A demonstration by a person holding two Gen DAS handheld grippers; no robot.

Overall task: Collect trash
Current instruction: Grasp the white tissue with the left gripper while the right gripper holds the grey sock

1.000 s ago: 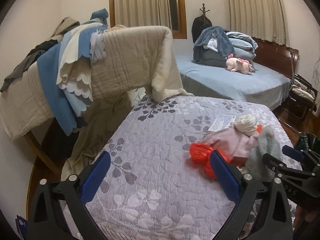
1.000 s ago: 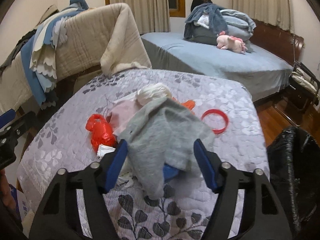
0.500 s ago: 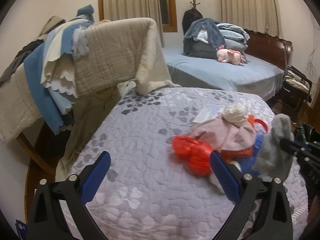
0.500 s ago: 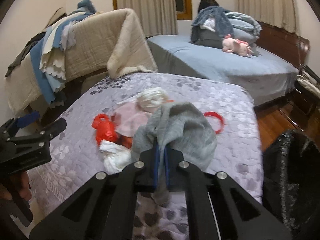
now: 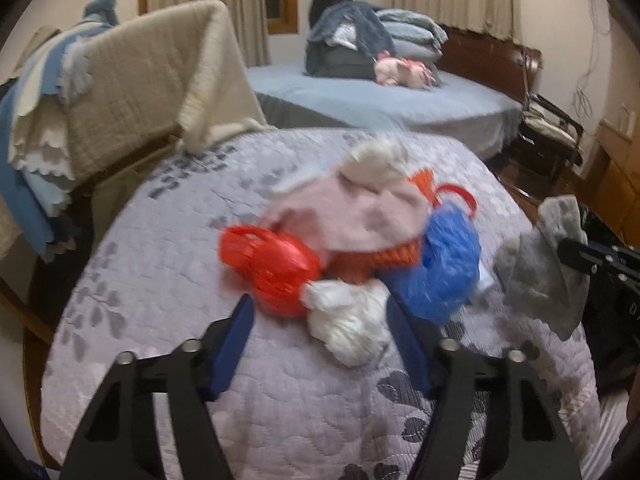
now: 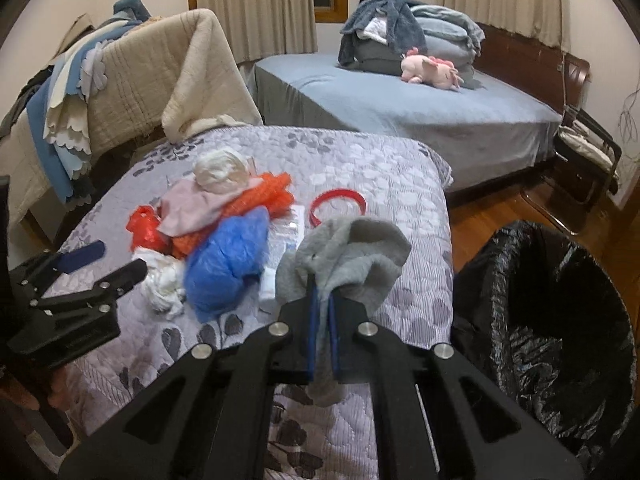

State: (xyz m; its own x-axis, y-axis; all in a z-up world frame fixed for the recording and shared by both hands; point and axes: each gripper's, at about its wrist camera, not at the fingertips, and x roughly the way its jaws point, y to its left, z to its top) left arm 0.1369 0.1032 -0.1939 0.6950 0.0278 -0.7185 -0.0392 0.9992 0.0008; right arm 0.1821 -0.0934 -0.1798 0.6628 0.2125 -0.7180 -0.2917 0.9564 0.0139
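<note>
A pile of trash lies on the lilac quilted bed [image 5: 160, 280]: a red plastic bag [image 5: 276, 268], a white crumpled bag [image 5: 352, 328], a blue plastic bag [image 5: 444, 268], a pink cloth [image 5: 360, 216], orange netting [image 6: 260, 200] and a red ring [image 6: 338, 202]. My left gripper [image 5: 320, 344] is open, its jaws on either side of the white bag, just in front of the red bag. My right gripper [image 6: 322, 300] is shut on a grey cloth [image 6: 352, 252], held above the bed's right part. The grey cloth also shows in the left wrist view [image 5: 548, 264].
A bin lined with a black bag [image 6: 560, 320] stands on the wooden floor right of the bed. Blankets hang over a rack [image 6: 132, 80] at the left. A blue bed [image 6: 400, 108] with bedding and a pink plush toy [image 6: 432, 68] lies behind.
My right gripper shut on the grey cloth and lifted it off the pile toward the right, uncovering the blue bag. My left gripper moved in to the pile and narrowed.
</note>
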